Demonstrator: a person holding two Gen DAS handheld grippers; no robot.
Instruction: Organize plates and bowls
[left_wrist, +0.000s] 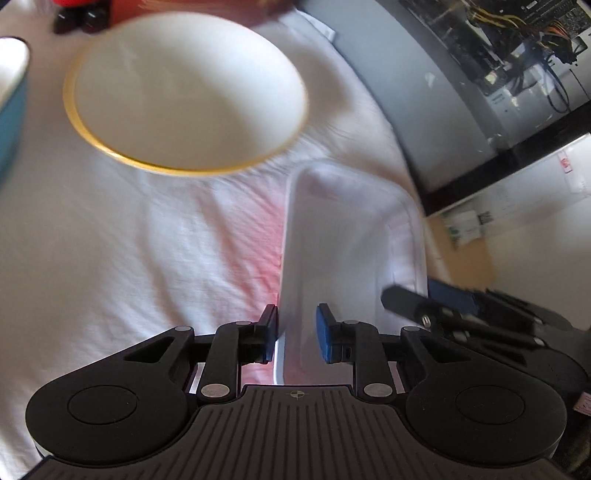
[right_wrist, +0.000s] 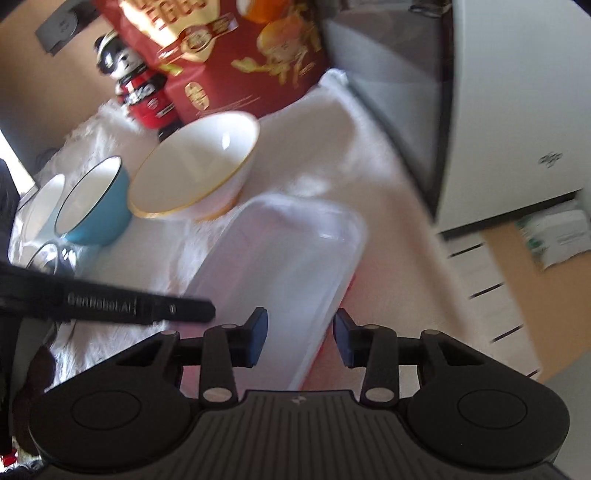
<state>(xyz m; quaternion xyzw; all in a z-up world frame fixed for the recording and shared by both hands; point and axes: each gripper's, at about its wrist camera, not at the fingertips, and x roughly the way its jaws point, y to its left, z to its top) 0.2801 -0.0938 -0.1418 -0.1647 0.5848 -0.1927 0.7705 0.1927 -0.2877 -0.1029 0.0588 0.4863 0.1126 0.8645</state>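
Left wrist view: the left gripper (left_wrist: 296, 334) straddles the near left rim of a white rectangular tray (left_wrist: 291, 229), one blue pad outside the rim and the other inside the well. The jaws stand narrow but with a gap on both sides of the wall, so nothing is clamped yet. The tray looks like thin, stiff plastic or melamine, probably light and a little slick; its raised rim is the natural place to pinch, and a grip at each long side would keep it level. Ahead and to the left, well apart from the fingers, sits a white bowl with a gold rim (left_wrist: 184, 92) on the white cloth (left_wrist: 110, 258). It looks ceramic, so heavier, hard, smooth and breakable, best taken by pinching its wall at the lip. A blue bowl (left_wrist: 11, 110) shows only at the far left edge. The right gripper (left_wrist: 406, 301) reaches in from the right, beside the tray's other rim.

Right wrist view: the right gripper (right_wrist: 300, 338) has its jaws moderately apart over the tray's (right_wrist: 332, 236) near right edge, with the rim between the pads and no contact I can confirm. The gold-rimmed bowl (right_wrist: 192, 170) is ahead and to the left, just beyond the tray's far end, with the blue bowl (right_wrist: 99, 206) further left beside it and more pale dishes past that, too blurred to name. A red snack bag (right_wrist: 240, 55) and a small figurine (right_wrist: 140, 92) stand behind the bowls
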